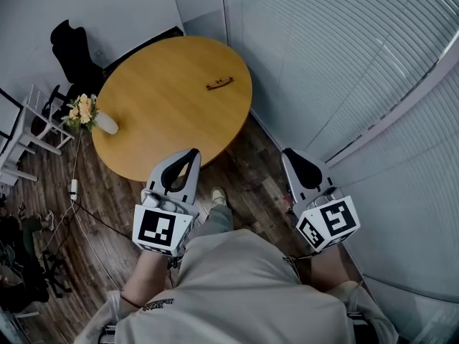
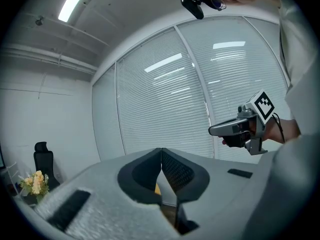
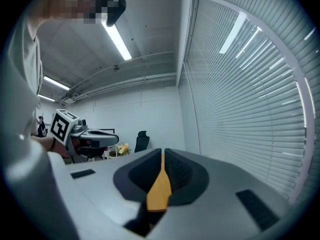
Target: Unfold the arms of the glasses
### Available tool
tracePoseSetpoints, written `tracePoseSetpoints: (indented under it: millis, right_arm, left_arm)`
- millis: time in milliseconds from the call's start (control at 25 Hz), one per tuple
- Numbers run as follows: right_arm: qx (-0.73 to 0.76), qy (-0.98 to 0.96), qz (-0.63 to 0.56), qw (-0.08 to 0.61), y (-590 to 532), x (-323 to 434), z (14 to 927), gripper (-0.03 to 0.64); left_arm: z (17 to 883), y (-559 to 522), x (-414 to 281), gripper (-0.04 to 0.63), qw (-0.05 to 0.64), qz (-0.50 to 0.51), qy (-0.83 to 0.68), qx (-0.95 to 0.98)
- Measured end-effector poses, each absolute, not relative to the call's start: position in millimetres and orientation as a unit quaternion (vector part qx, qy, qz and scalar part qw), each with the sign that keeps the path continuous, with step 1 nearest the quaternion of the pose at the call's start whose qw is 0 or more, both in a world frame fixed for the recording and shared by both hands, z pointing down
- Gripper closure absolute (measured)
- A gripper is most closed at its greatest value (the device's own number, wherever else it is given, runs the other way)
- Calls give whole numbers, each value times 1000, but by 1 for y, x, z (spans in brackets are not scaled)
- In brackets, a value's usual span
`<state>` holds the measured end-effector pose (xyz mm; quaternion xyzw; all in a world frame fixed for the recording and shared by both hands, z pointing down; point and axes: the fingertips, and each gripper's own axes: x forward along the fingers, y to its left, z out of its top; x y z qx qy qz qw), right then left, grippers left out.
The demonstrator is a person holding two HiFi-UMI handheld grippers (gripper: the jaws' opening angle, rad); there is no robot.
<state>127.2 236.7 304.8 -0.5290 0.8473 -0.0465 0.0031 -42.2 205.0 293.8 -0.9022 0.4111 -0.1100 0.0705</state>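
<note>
The folded glasses (image 1: 219, 84) lie on the right part of the round wooden table (image 1: 165, 113), far from both grippers. My left gripper (image 1: 191, 152) hangs over the table's near edge, jaws shut and empty; in its own view the pads (image 2: 161, 154) meet. My right gripper (image 1: 287, 152) is off the table's right side, above the wood floor, also shut with nothing held; its fingertips (image 3: 162, 153) touch in the right gripper view. Each gripper shows in the other's view: the right gripper (image 2: 216, 130) and the left gripper (image 3: 113, 138).
A vase of flowers (image 1: 87, 113) stands at the table's left edge. A black office chair (image 1: 73, 54) is behind the table, a white rack (image 1: 29, 124) at left. Window blinds (image 1: 344, 56) run along the right. Cables (image 1: 79, 206) lie on the floor.
</note>
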Motion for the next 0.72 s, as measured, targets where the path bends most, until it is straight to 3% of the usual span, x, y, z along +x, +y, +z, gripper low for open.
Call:
tracePoseSetpoints:
  millis: [720]
  right_arm:
    - [-535,841,-66,-33,163,127,326,577]
  left_arm:
    - [315,123,-41,572,42,-103,409,-906]
